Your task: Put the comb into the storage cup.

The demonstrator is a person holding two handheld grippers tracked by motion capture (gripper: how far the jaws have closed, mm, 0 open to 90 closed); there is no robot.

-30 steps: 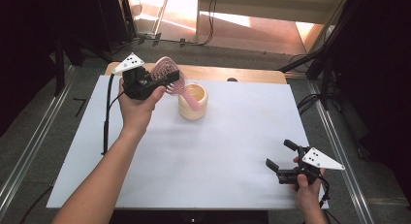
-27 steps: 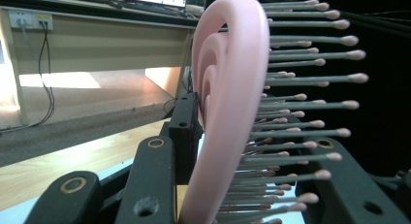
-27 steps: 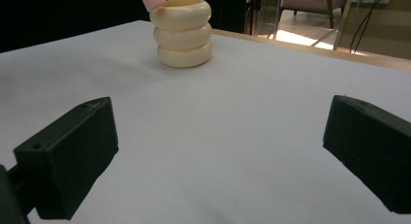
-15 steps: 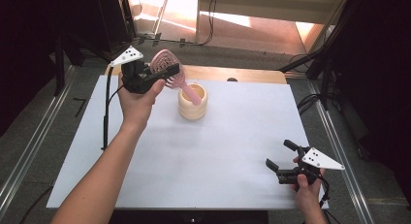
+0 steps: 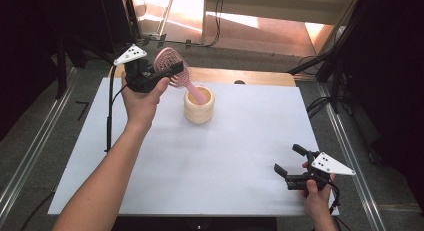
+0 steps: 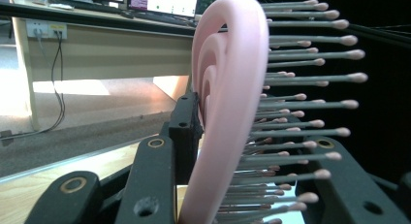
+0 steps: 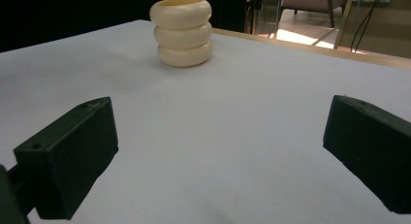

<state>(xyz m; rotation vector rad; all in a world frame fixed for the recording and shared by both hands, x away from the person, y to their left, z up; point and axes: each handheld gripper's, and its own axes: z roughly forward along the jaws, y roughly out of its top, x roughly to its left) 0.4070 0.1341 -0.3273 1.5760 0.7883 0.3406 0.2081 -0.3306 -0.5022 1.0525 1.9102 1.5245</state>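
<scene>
From above, your left gripper [image 5: 167, 71] is clamped on the head of the pink brush [image 5: 172, 73], held up over the far left part of the white table [image 5: 210, 161]; the brush slants down to the right, its handle end dipping into the cream cup [image 5: 199, 106] that stands just beside your hand. Your right gripper [image 5: 289, 161] rests near the table's near right corner, well apart from the cup, its jaws spread with nothing between them. In the left gripper view, the brush [image 6: 228, 112] stands on edge between the black jaws, bristles pointing right. In the right gripper view, the jaws stand wide apart over bare table [image 7: 218, 151], and the ribbed cup [image 7: 181, 32] sits upright farther off.
</scene>
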